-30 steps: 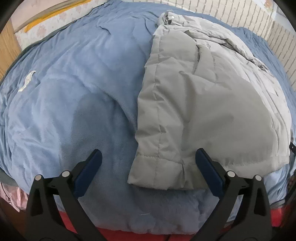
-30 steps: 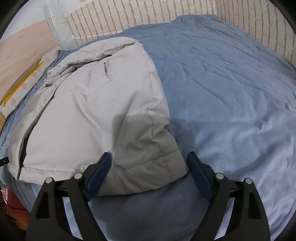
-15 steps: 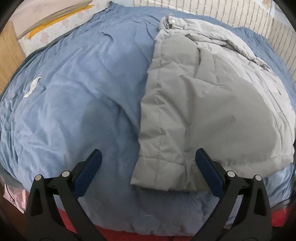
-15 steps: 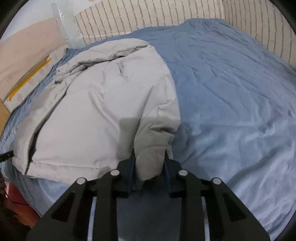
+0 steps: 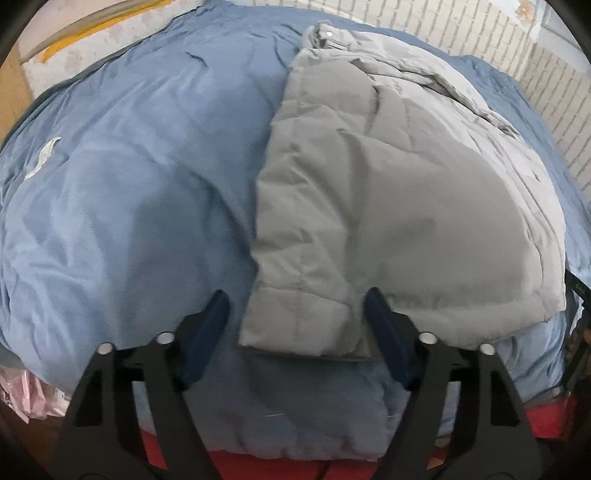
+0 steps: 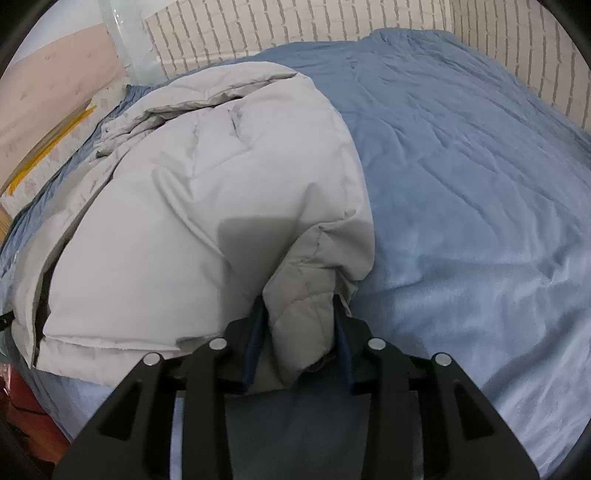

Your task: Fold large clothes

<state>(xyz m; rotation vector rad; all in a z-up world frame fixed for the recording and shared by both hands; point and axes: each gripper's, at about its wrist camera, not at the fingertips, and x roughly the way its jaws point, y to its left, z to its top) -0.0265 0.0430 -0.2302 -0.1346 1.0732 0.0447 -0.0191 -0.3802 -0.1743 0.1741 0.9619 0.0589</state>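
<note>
Bed (image 5: 129, 192), blue fleecy cover, carries grey quilted puffer jacket (image 5: 388, 206), already doubled over. Right gripper (image 6: 299, 325) went from wide jaws to pinching the right hem corner, eased slightly, padding bunched between. Left gripper (image 5: 295, 321) jaws just narrowing around left corner, not yet touching. Lift-and-fold looks next.

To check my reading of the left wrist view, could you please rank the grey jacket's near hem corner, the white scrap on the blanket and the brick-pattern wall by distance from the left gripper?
1. Hem corner, between the left gripper's jaws.
2. White scrap, far left.
3. Brick-pattern wall, top right, behind everything.
</note>
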